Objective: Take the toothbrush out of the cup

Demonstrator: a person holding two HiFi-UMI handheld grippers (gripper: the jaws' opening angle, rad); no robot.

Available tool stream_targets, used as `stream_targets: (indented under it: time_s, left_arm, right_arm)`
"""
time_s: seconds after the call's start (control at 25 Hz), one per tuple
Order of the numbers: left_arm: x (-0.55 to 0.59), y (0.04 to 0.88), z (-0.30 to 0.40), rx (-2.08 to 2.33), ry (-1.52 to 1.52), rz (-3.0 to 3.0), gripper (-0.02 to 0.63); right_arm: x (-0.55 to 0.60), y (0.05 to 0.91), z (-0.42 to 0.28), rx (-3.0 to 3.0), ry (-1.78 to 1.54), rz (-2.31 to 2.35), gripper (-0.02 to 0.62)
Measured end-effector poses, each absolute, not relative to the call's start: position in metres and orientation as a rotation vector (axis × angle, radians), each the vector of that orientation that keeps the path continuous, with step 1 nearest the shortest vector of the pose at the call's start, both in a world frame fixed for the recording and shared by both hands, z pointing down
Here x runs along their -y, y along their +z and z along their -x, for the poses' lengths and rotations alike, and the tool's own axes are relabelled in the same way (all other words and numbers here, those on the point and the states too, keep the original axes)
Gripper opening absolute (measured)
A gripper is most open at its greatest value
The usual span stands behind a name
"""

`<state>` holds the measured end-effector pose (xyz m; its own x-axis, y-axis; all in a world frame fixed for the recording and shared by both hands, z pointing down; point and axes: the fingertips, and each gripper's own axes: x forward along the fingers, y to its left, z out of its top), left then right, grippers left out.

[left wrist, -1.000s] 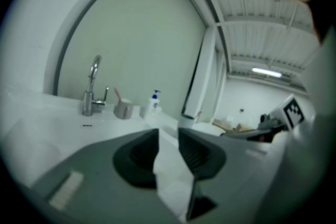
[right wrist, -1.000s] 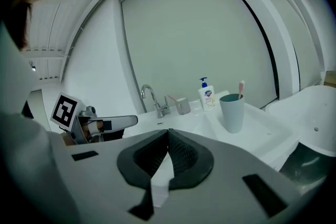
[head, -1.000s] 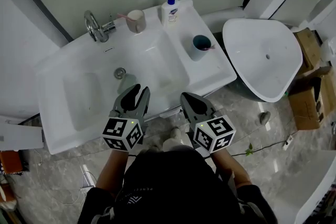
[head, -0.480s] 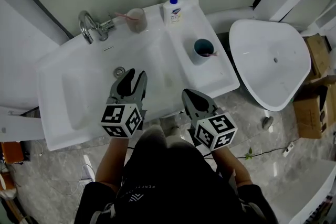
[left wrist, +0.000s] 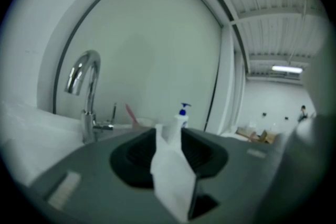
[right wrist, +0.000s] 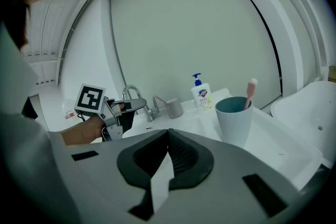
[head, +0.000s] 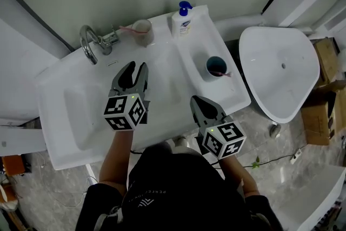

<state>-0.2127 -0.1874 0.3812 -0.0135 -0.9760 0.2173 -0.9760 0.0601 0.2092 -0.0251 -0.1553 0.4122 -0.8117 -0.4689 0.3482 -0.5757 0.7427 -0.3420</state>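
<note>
1. Over the white sink (head: 65,116), just right of the faucet (head: 89,45), the left gripper (head: 135,67) hovers with its jaws spread wide. They have just been opening, and nothing is between them.
2. At the sink's front edge, the right gripper (head: 194,100) has its jaws pressed together and holds nothing.
3. Farther right on the ledge, the teal cup (head: 216,66) stands upright. The pink toothbrush (head: 224,74) leans inside it, apart from both grippers.
4. A soap bottle (head: 183,20) stands behind it.

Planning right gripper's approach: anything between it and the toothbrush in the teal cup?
Nothing visible: just sink top between the right gripper and the teal cup; the toothbrush sticks up above its rim. The gripper's jaws are shut.
</note>
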Motion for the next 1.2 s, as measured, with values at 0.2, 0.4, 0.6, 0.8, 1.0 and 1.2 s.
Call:
stream_targets:
  time_s: [0.2, 0.4, 0.6, 0.8, 1.0, 1.2]
  left_arm:
    - [0.215, 0.393, 0.244, 2.077, -0.006, -1.908, 0.138]
    - [0.243, 0.398, 0.274, 2.116, -0.074, -1.852, 0.138]
    - [0.265, 0.406, 0.300, 2.147, -0.138, -1.783, 0.138]
    - [0.281, 0.413, 0.318, 2.155, -0.209, -1.743, 0.138]
    - [0.296, 0.418, 0.327, 2.126, -0.280, -1.731, 0.138]
    - [0.307, 0.424, 0.331, 2.111, -0.313, -1.732, 0.138]
  right_arm:
    - [0.161, 0.420, 0.054, 2.680, 0.663, -0.765, 0.002]
    - [0.166, 0.430, 0.069, 2.626, 0.696, -0.741, 0.002]
    - [0.176, 0.439, 0.076, 2.606, 0.697, -0.752, 0.002]
    - [0.183, 0.444, 0.083, 2.584, 0.706, -0.765, 0.002]
    - [0.186, 0.452, 0.091, 2.537, 0.740, -0.752, 0.002]
    - [0.191, 0.459, 0.092, 2.506, 0.764, -0.773, 0.002]
